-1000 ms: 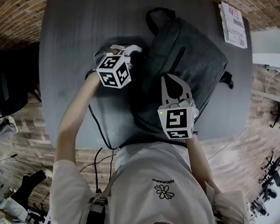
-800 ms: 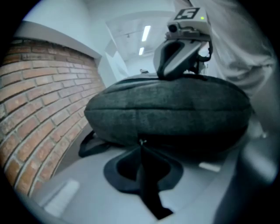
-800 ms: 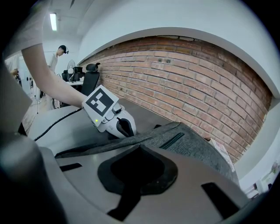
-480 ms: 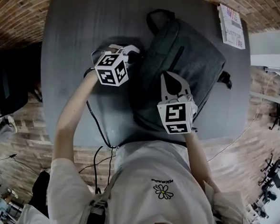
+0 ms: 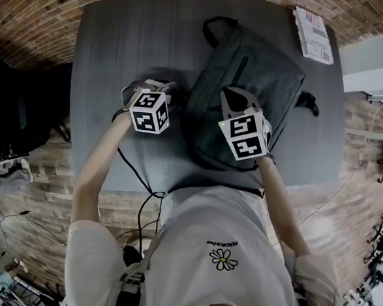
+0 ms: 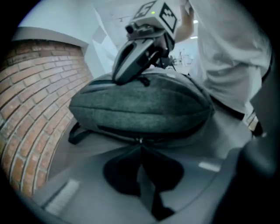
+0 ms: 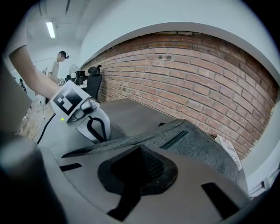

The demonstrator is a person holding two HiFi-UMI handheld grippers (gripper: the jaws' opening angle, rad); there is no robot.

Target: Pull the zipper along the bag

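On the tabletop [image 5: 120, 46], the left hand-held gripper [image 6: 139, 145] pinches the zipper pull [image 6: 138, 141]. The right hand-held gripper [image 7: 140, 149], closed, presses the backpack [image 5: 248, 87].

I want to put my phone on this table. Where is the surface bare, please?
Bare: the far-left corner of the table, bordered by the bag and the left gripper; also the strip right of the bag, between the booklet and the near edge. Crowded: the middle, where the right gripper rests on the bag, and the near-left edge, crossed by a cable.
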